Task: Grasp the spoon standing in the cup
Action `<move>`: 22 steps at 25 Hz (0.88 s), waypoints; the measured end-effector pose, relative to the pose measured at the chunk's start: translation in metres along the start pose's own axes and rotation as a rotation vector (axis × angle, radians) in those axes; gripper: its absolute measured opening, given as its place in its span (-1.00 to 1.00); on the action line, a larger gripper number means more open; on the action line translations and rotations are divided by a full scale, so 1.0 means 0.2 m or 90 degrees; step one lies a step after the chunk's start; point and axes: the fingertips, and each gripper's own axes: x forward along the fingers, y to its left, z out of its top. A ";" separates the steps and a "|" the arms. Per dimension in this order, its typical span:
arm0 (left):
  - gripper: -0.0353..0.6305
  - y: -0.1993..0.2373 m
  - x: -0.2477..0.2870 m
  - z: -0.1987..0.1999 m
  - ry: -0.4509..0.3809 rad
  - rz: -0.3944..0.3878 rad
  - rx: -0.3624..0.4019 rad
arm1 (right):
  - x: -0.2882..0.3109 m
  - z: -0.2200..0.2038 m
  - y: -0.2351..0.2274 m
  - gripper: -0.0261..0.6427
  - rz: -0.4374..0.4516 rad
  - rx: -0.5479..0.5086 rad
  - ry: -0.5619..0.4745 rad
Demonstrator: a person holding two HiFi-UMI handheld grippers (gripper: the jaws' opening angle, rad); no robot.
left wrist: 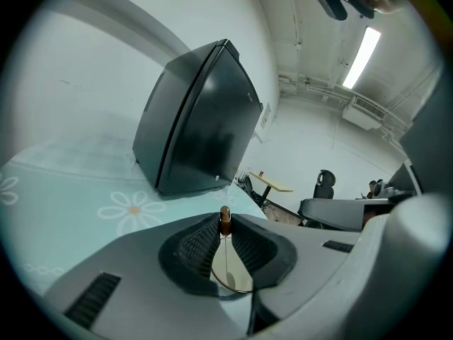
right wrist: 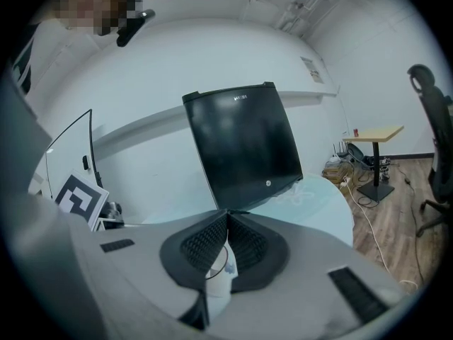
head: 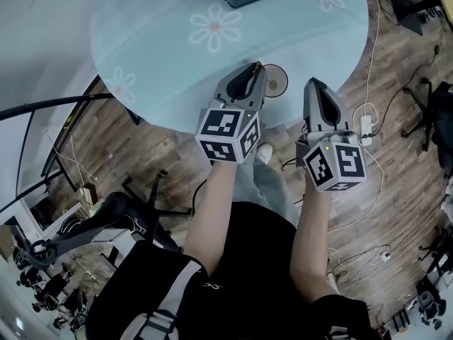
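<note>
Though L tongs (left wrist: pixel 225 219) hide most of cup (left wrist: pixel 237 275), spoon (left wrist: pixel 225 222) seems pinched

A round glass table (head: pixel 163 55) printed with pale flowers (head: pixel 214 27) carries a black box (left wrist: pixel 202 119) at its far side. Underneath is a wood floor (head: pixel 396 190) strewn with white cables (head: pixel 376 41) and a power strip (head: pixel 366 126). Off to one side stand a small yellow-topped desk (right wrist: pixel 375 134) and an office chair (right wrist: pixel 432 119). A strip light (left wrist: pixel 361 57) glows overhead.
</note>
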 end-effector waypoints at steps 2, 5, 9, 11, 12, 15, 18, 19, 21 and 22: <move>-0.71 -0.02 -0.02 0.03 -0.010 0.000 0.005 | -0.02 0.02 0.01 -0.91 0.004 -0.005 -0.007; -0.71 -0.05 -0.06 0.08 -0.026 -0.001 0.013 | -0.05 0.08 0.04 -0.91 0.009 -0.014 -0.022; -0.71 -0.10 -0.13 0.21 -0.054 -0.007 0.035 | -0.08 0.20 0.07 -0.91 0.016 -0.022 -0.059; -0.71 -0.12 -0.17 0.29 -0.073 -0.007 0.048 | -0.11 0.27 0.11 -0.91 0.023 -0.028 -0.079; -0.71 -0.13 -0.20 0.33 -0.083 -0.007 0.054 | -0.12 0.30 0.12 -0.91 0.027 -0.031 -0.088; -0.71 -0.17 -0.26 0.42 -0.106 -0.007 0.067 | -0.15 0.38 0.17 -0.91 0.036 -0.041 -0.111; -0.71 -0.20 -0.31 0.46 -0.117 -0.004 0.072 | -0.19 0.44 0.20 -0.91 0.044 -0.049 -0.123; -0.71 -0.21 -0.32 0.48 -0.122 -0.004 0.074 | -0.21 0.45 0.20 -0.91 0.045 -0.052 -0.128; -0.71 -0.24 -0.35 0.52 -0.135 -0.004 0.081 | -0.24 0.49 0.21 -0.91 0.046 -0.057 -0.140; -0.71 -0.25 -0.37 0.54 -0.142 -0.004 0.086 | -0.26 0.51 0.20 -0.91 0.047 -0.055 -0.146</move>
